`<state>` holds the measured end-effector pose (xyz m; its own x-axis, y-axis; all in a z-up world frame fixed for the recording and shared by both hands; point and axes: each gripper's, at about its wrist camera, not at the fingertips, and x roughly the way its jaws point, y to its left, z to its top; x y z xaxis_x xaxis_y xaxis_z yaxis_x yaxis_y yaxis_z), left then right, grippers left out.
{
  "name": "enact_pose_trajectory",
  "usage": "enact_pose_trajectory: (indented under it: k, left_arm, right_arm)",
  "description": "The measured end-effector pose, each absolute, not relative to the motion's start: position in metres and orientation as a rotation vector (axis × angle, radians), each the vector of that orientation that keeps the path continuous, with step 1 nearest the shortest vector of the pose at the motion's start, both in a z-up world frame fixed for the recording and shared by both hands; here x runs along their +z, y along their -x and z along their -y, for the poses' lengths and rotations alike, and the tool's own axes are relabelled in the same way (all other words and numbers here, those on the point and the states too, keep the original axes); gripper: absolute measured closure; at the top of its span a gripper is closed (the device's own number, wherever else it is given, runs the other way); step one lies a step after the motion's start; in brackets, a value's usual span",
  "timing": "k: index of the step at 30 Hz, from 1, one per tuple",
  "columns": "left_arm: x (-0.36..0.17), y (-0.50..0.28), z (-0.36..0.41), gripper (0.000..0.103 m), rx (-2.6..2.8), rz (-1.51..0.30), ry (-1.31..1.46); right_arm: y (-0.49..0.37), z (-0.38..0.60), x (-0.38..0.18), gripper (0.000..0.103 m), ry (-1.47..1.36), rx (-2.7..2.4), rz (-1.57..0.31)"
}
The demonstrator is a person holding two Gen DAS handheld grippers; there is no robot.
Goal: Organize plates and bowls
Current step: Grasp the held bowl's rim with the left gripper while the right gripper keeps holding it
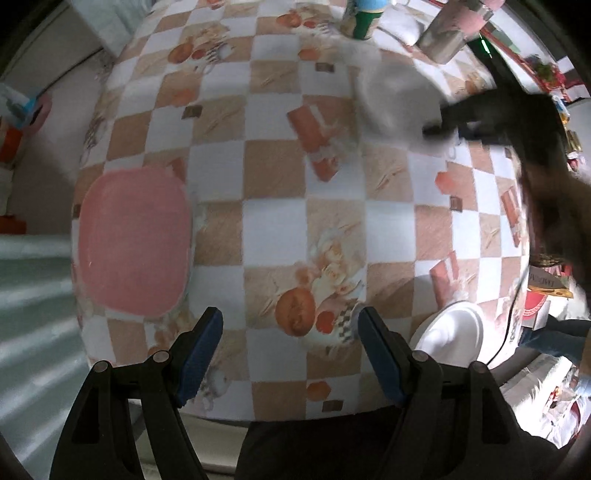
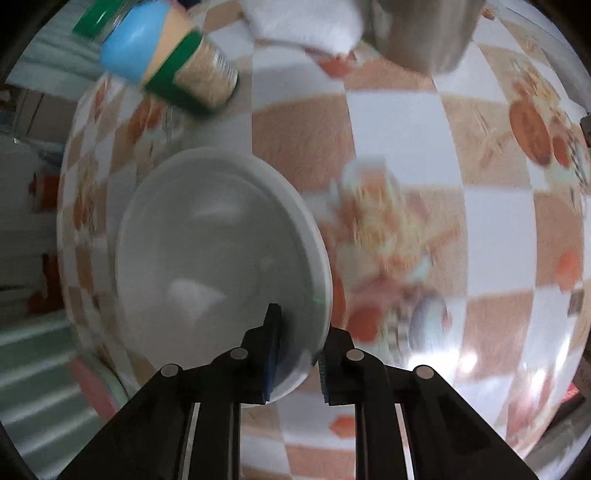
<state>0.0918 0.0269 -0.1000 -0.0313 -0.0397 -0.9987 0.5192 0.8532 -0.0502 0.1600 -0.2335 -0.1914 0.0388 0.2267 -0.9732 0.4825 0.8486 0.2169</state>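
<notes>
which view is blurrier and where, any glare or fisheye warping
Right wrist view: motion smear across the tablecloth and jar, sharper on the white bowl gripped in the right tongs; pale glare patch at lower right. Left wrist view: sharper overall, but the right tongs with their bowl smear at upper right, and the pink plate is soft. Both bulge the checks.

One pink plate [image 1: 135, 242], two white bowls [image 2: 221, 273] [image 1: 448, 334], one jar [image 2: 188, 70], one metal cup [image 1: 445, 38], one white cloth [image 2: 303, 22], two grippers [image 1: 290, 354] [image 2: 297, 360].
</notes>
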Motion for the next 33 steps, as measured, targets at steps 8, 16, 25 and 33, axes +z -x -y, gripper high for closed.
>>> enact_pose_trajectory:
  k: [8,16,25,33]
  left_arm:
    - [-0.113,-0.096,0.007,0.024,-0.596,-1.569,-0.434]
    - [-0.125,-0.088,0.032,0.024,-0.738,-1.585,-0.503]
    - [-0.137,-0.052,0.042,0.024,-0.862,-1.550,-0.628]
    - [-0.154,-0.026,0.029,0.024,-0.820,-1.582,-0.650]
  right_arm:
    - [-0.064,0.200,-0.201,0.079,-0.645,-0.123,-1.634]
    - [-0.008,0.212,-0.145,0.010,-0.686,-0.230,-1.454]
    - [0.076,0.193,-0.106,0.010,-0.581,-0.370,-1.504]
    - [0.107,0.153,-0.144,0.010,-0.439,-0.303,-1.643]
